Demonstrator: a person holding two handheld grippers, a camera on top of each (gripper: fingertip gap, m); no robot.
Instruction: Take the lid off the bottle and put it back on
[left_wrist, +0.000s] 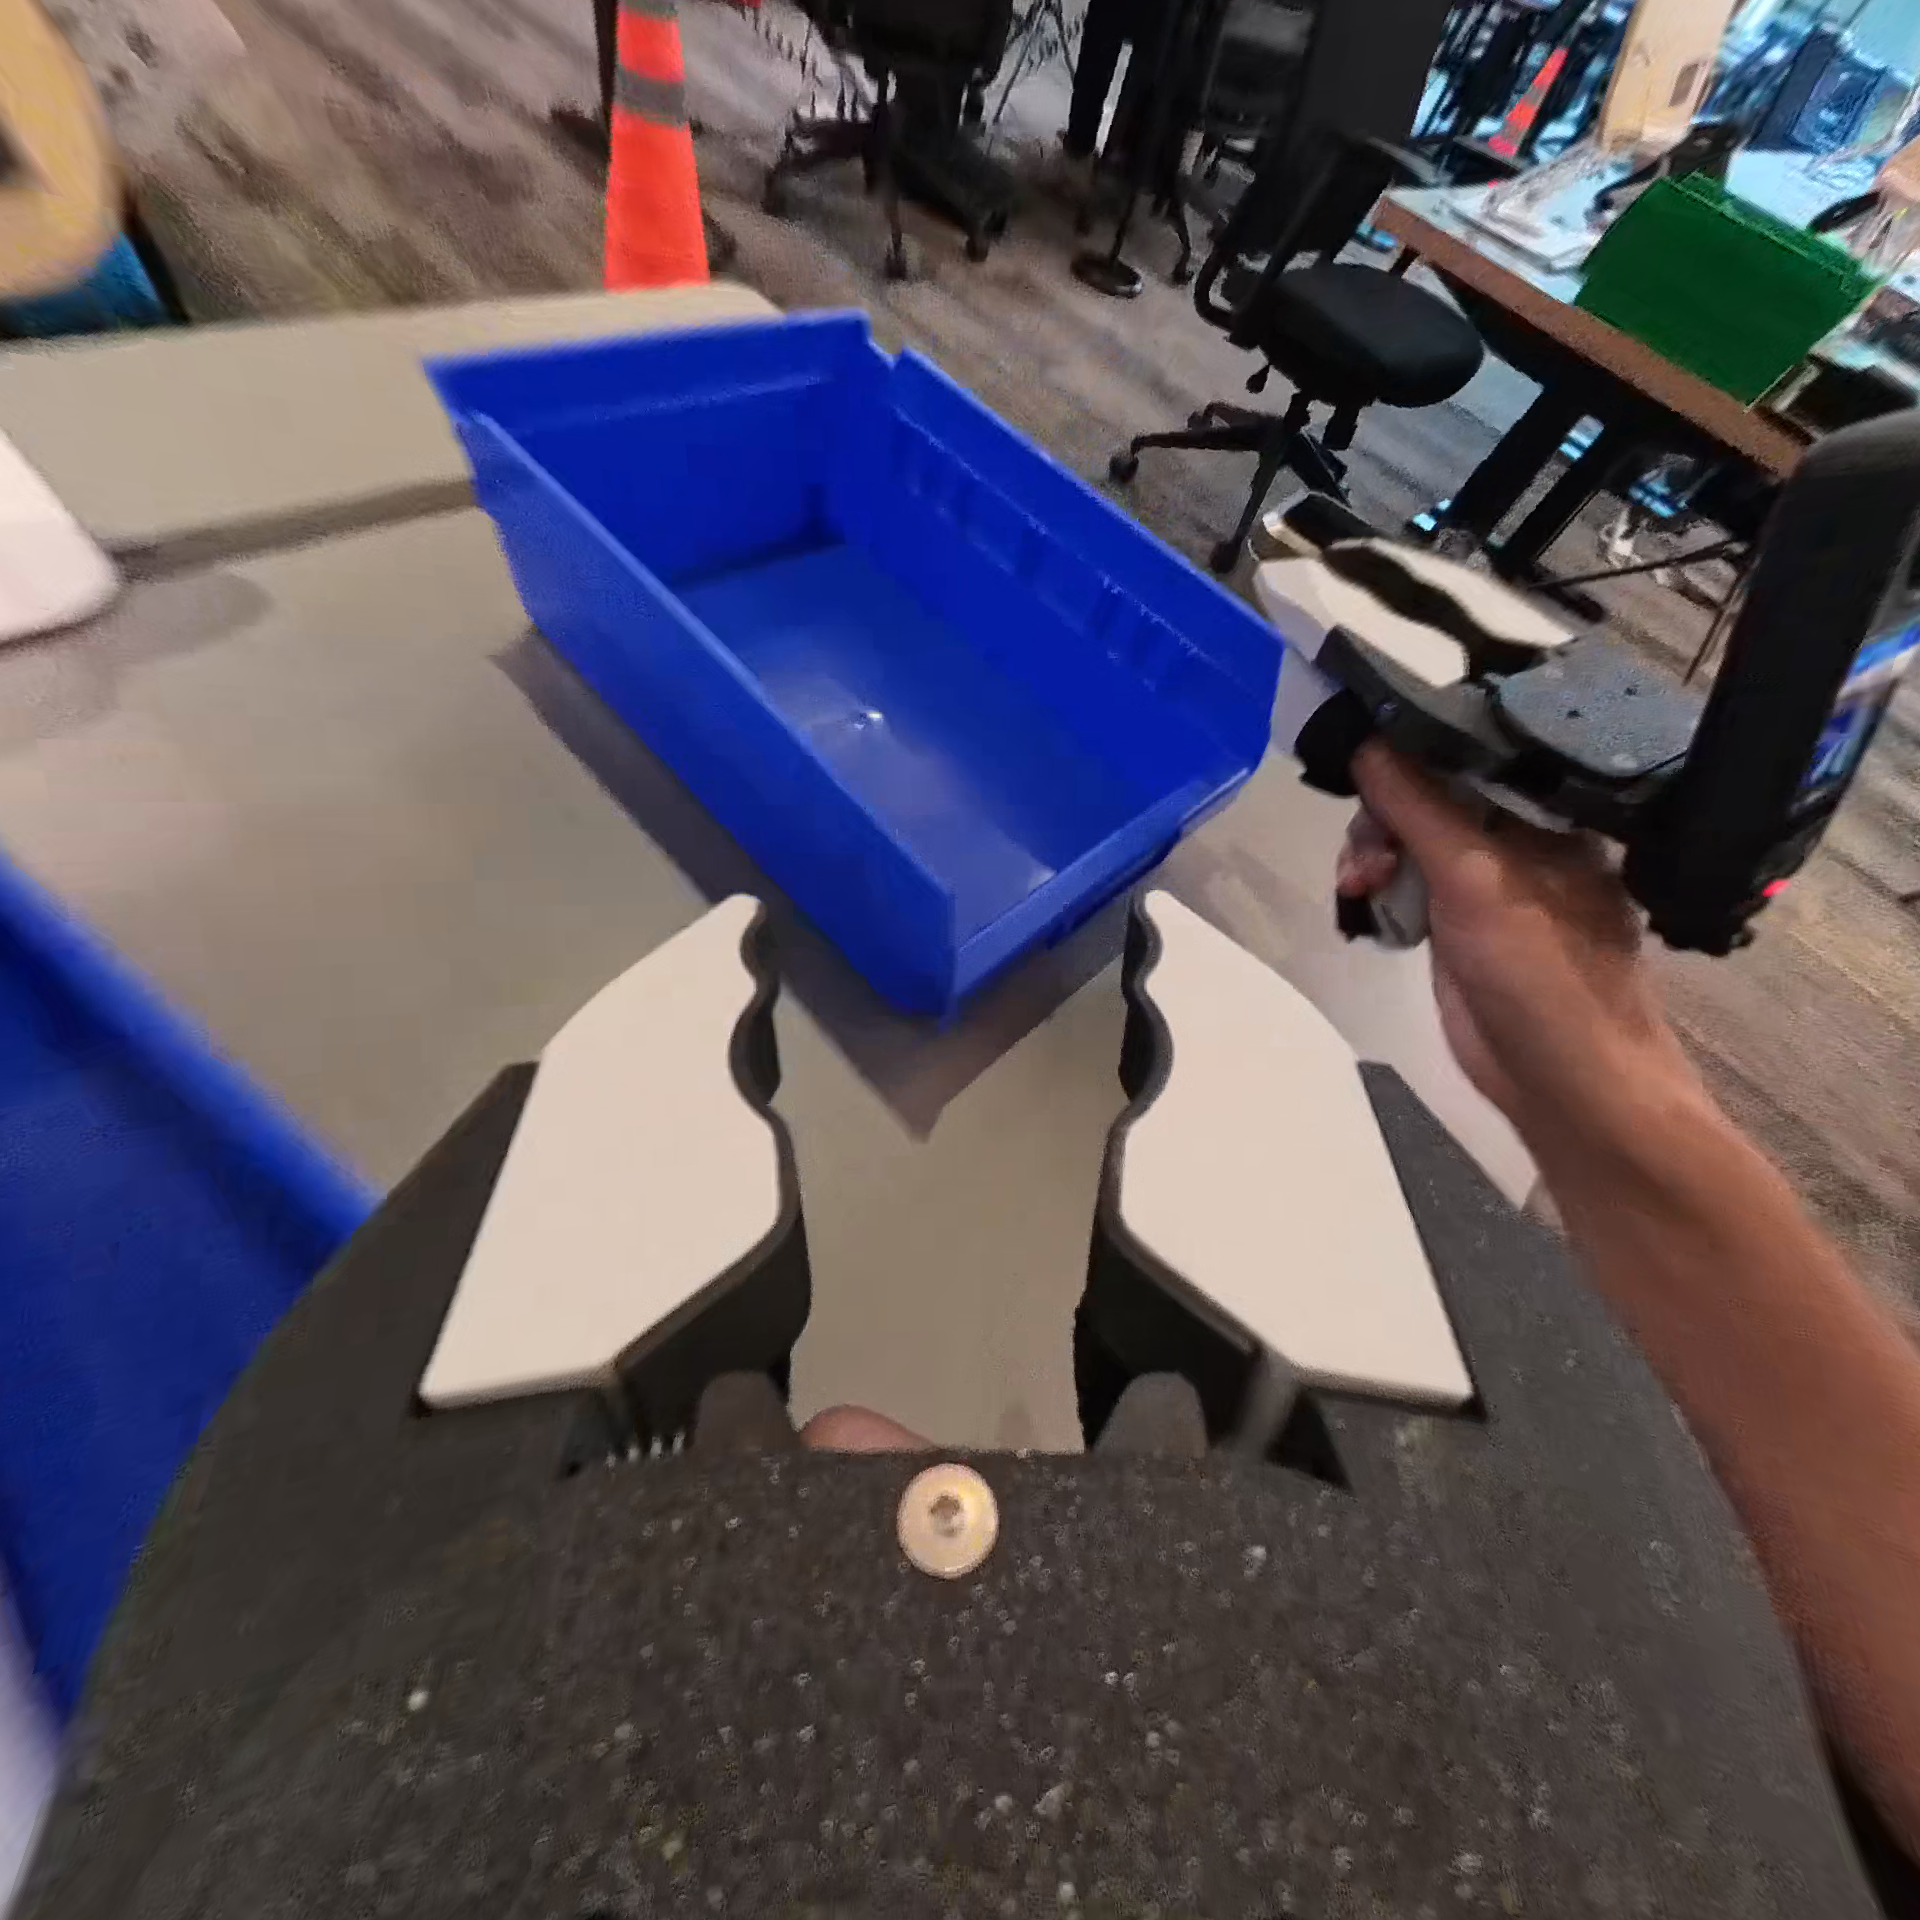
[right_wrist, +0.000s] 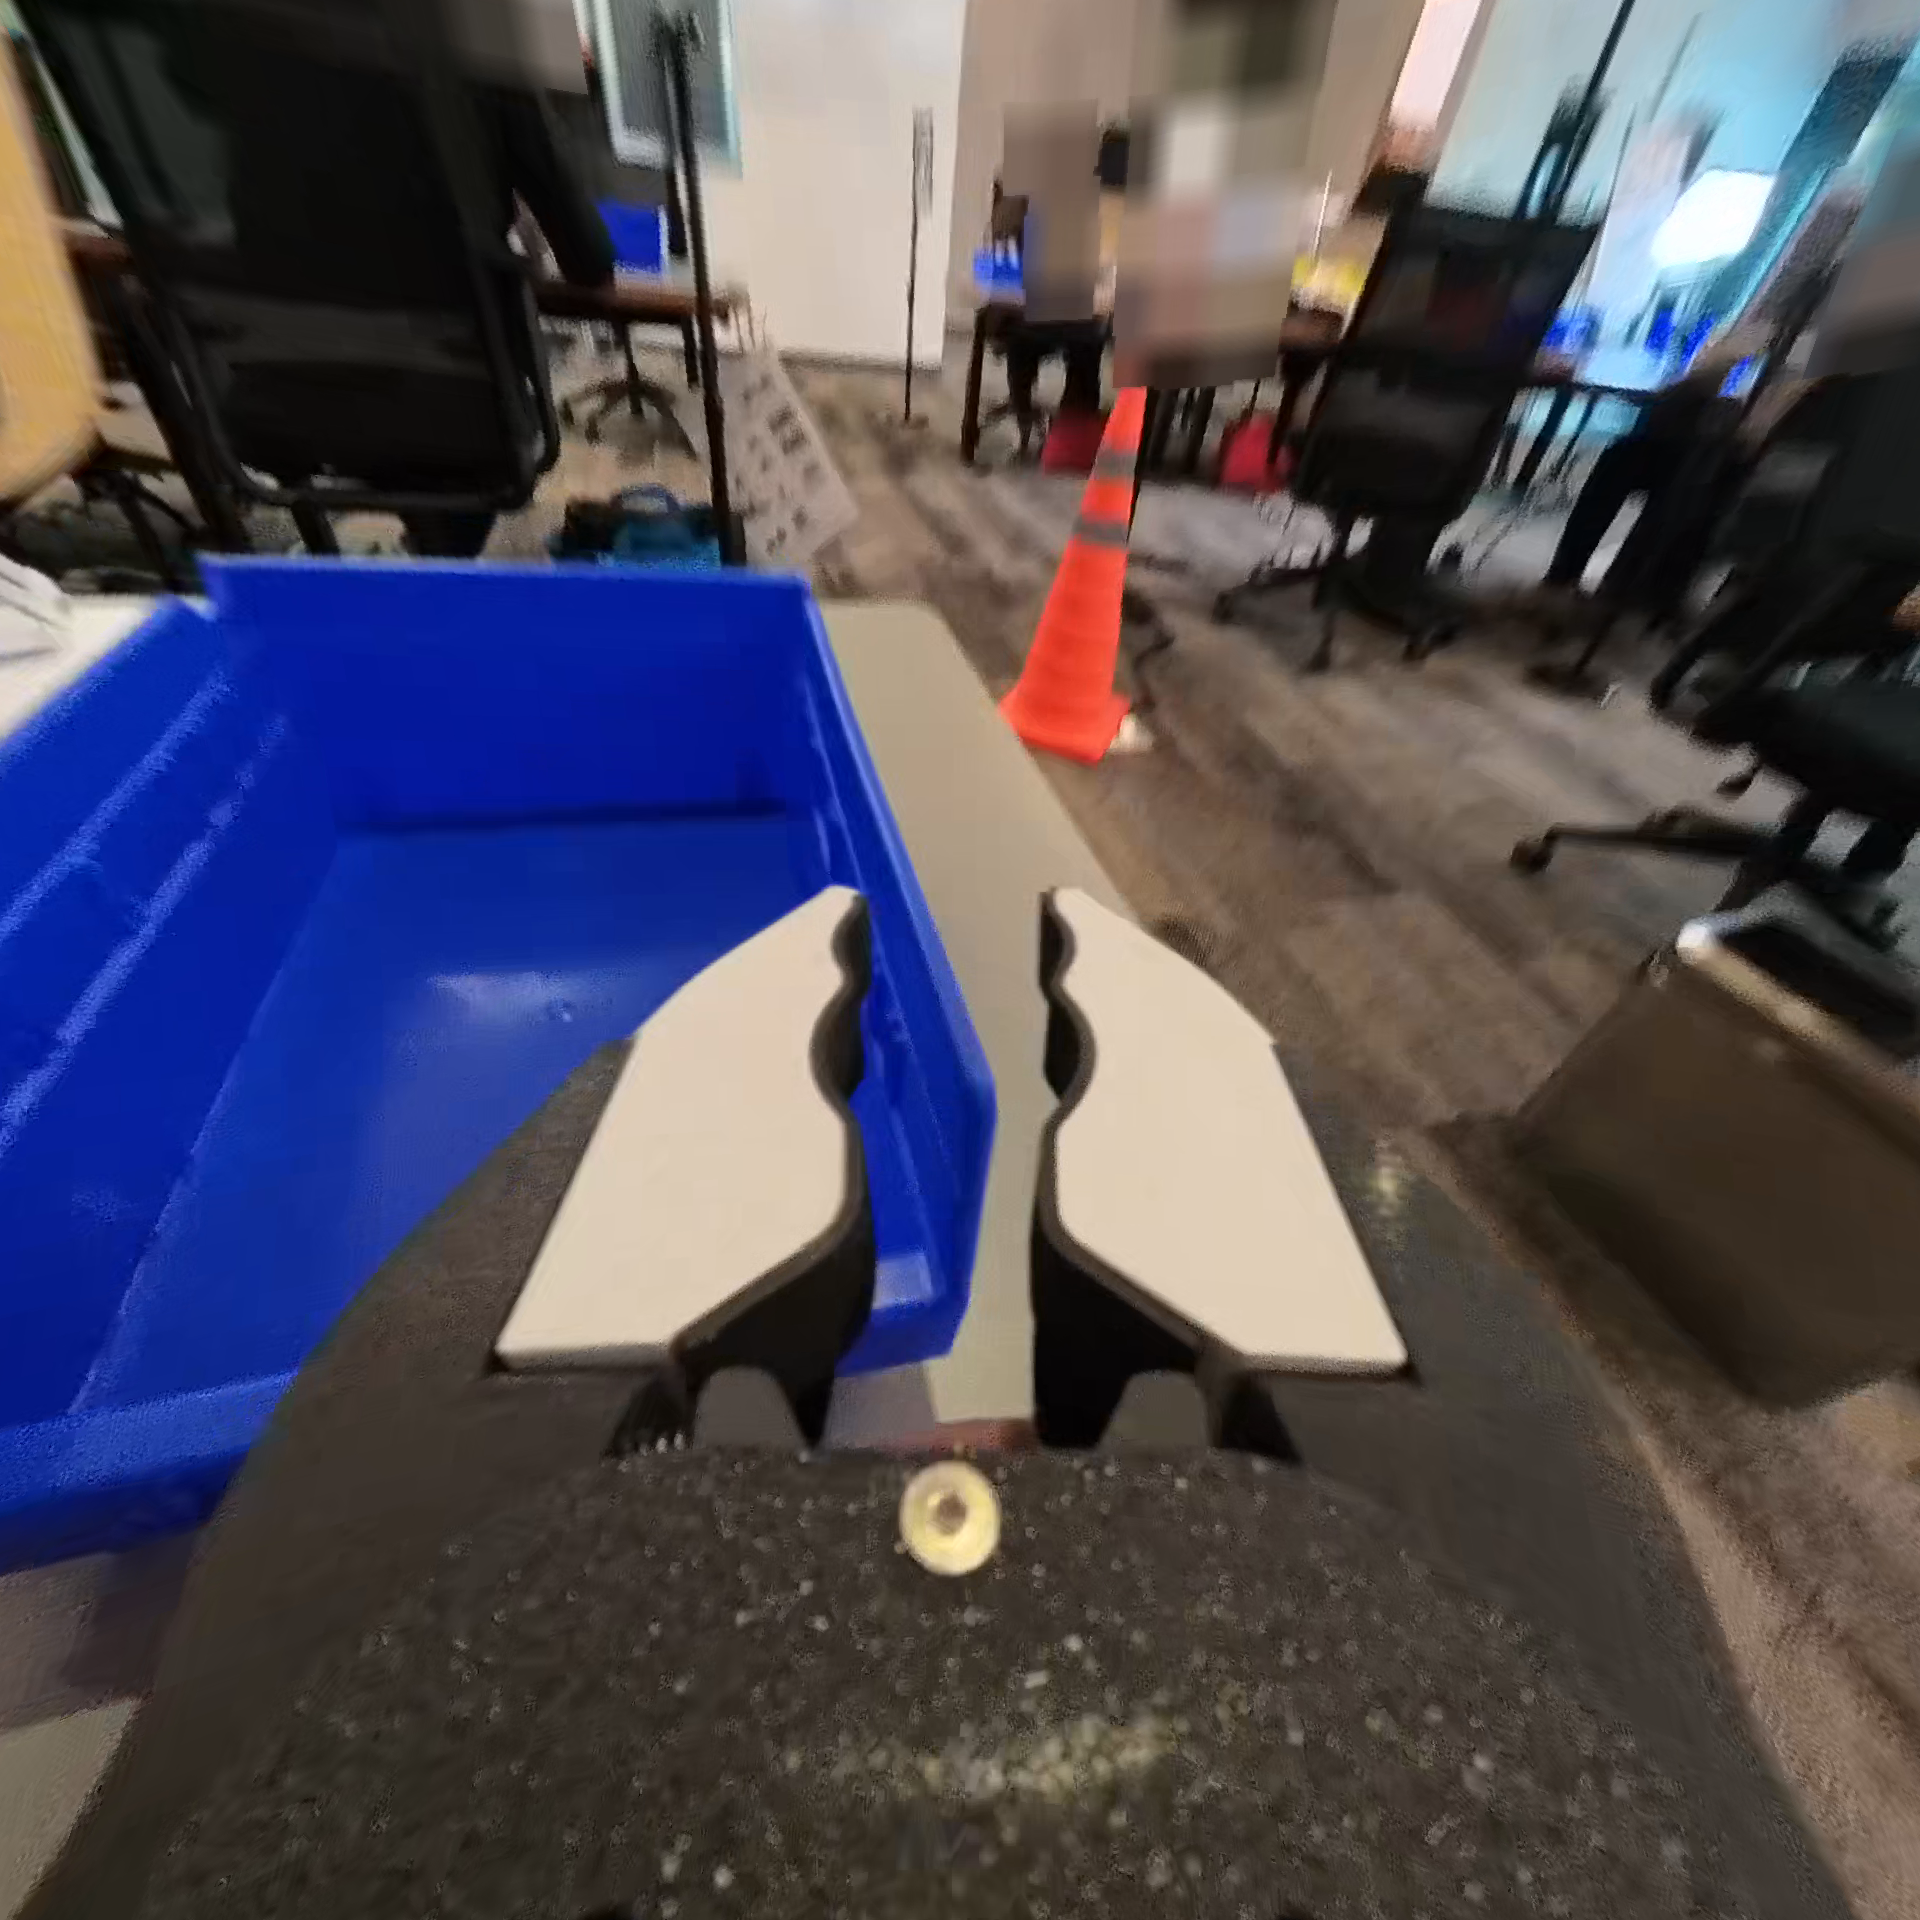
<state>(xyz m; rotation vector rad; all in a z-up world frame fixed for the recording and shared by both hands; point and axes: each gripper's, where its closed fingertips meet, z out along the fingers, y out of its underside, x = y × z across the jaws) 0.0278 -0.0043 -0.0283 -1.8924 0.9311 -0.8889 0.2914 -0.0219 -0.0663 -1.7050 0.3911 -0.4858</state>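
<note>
An open-plan office doubling as a work area

Black swivel office chairs (left_wrist: 1340, 343) stand on patterned grey carpet (right_wrist: 1299, 831) beside wooden desks (left_wrist: 1538, 343) loaded with papers and a green crate (left_wrist: 1714, 281); an orange traffic cone (right_wrist: 1081, 623) stands on the floor by a grey folding table (left_wrist: 260, 779) carrying a blue plastic bin (left_wrist: 831, 644), and blurred bright panels at the back may be screens (right_wrist: 1704, 223)

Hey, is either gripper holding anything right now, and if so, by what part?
Nothing is held. The left gripper and right gripper both stand open, with only the blue bin and table behind.
</note>
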